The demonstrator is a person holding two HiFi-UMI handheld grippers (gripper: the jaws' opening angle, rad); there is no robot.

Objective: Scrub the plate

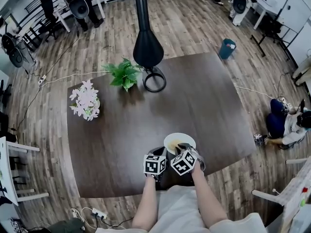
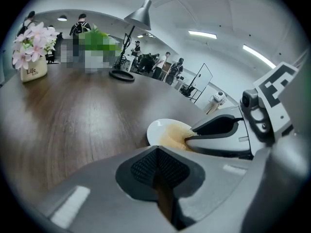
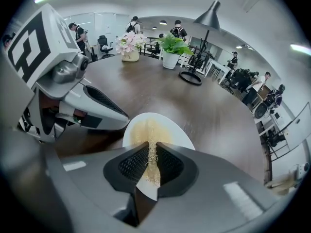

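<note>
Head view: we see the plate (image 1: 181,141) at the table's (image 1: 204,106) 6 o'clock edge, with both grippers just beside it on the near side.

In the right gripper view, the right gripper (image 3: 151,165) has its jaws clamped on a yellowish fibrous scrubber (image 3: 152,153). The scrubber reaches down onto the middle of the plate, and white rim shows to either side.

In the left gripper view, the left gripper (image 2: 158,166) has its jaws pressed together with nothing between them. The tips sit just short of the plate's near rim, and we cannot tell whether they touch it. There the right gripper comes onto the plate from 3 o'clock.

Farther up the table stand a lamp (image 1: 147,45) at 12 o'clock, a plant (image 1: 124,74) at 11 and flowers (image 1: 86,100) at 10.
</note>
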